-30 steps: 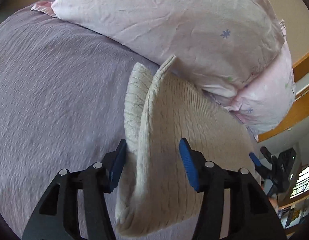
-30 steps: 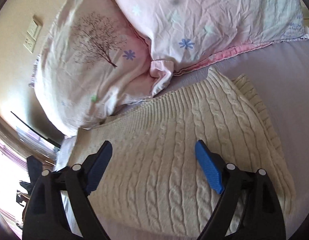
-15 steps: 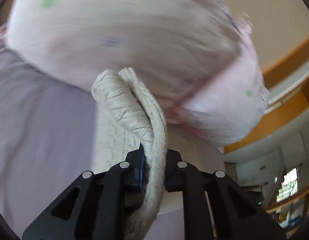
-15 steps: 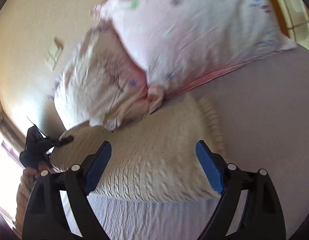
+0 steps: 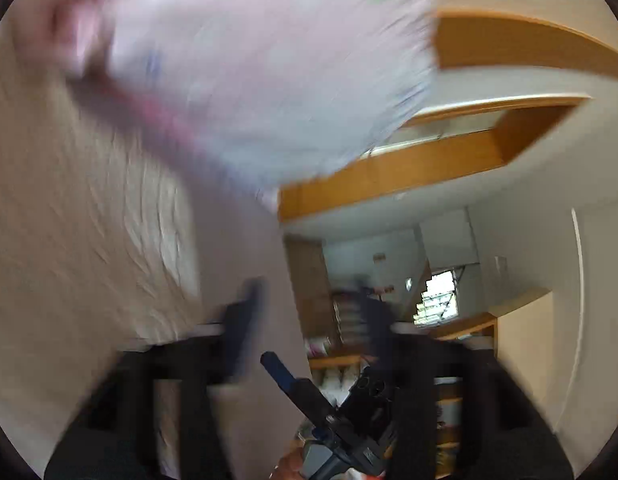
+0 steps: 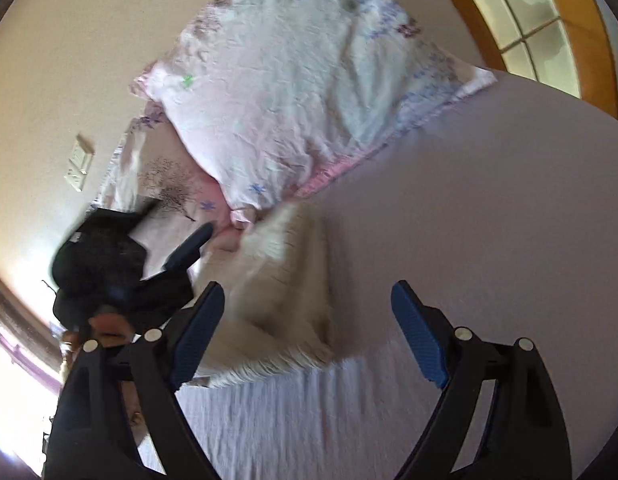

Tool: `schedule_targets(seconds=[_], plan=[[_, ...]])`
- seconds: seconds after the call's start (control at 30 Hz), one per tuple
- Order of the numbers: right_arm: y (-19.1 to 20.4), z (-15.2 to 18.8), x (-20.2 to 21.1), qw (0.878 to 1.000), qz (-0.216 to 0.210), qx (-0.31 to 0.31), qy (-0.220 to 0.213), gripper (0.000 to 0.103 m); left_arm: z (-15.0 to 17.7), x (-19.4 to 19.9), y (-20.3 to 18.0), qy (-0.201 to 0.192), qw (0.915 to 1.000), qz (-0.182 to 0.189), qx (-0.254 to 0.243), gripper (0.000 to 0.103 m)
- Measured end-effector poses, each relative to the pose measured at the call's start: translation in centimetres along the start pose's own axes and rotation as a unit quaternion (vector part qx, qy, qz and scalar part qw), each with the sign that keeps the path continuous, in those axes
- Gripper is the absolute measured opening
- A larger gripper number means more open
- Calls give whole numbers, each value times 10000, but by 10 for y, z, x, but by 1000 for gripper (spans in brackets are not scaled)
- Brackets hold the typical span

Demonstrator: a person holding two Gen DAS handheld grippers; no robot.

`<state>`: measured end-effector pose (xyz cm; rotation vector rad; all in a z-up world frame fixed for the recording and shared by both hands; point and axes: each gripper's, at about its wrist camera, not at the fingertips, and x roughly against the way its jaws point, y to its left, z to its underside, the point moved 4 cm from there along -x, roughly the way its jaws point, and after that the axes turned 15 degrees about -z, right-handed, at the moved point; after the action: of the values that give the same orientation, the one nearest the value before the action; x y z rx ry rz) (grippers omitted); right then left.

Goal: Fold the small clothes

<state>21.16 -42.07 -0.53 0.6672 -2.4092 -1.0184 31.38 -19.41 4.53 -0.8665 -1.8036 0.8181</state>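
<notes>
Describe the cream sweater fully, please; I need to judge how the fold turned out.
The cream cable-knit sweater lies folded into a narrow, thick bundle on the lavender bedsheet, its far end against the floral pillows. The knit looks soft and ribbed, with layered edges along its right side. Blur hides finer detail. Neither the left gripper nor the right gripper grips it; both stand open.
</notes>
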Motion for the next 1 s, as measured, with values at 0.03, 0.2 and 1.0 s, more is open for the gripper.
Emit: schedule_targets(seconds=[0.03,0.2,1.0], plan=[[3,-1,-4,9999,-82,8,66,85,-2,28,-6,-431,9980,-244,-383,81],[5,-15,-61,9969,359,120,693,82,17,88,4,-1173,9433,-2445,-1916,81],[51,22,-147,9740,-1470,-363,1683,25,7,130,128,-750,9658,-2377,-717,40]])
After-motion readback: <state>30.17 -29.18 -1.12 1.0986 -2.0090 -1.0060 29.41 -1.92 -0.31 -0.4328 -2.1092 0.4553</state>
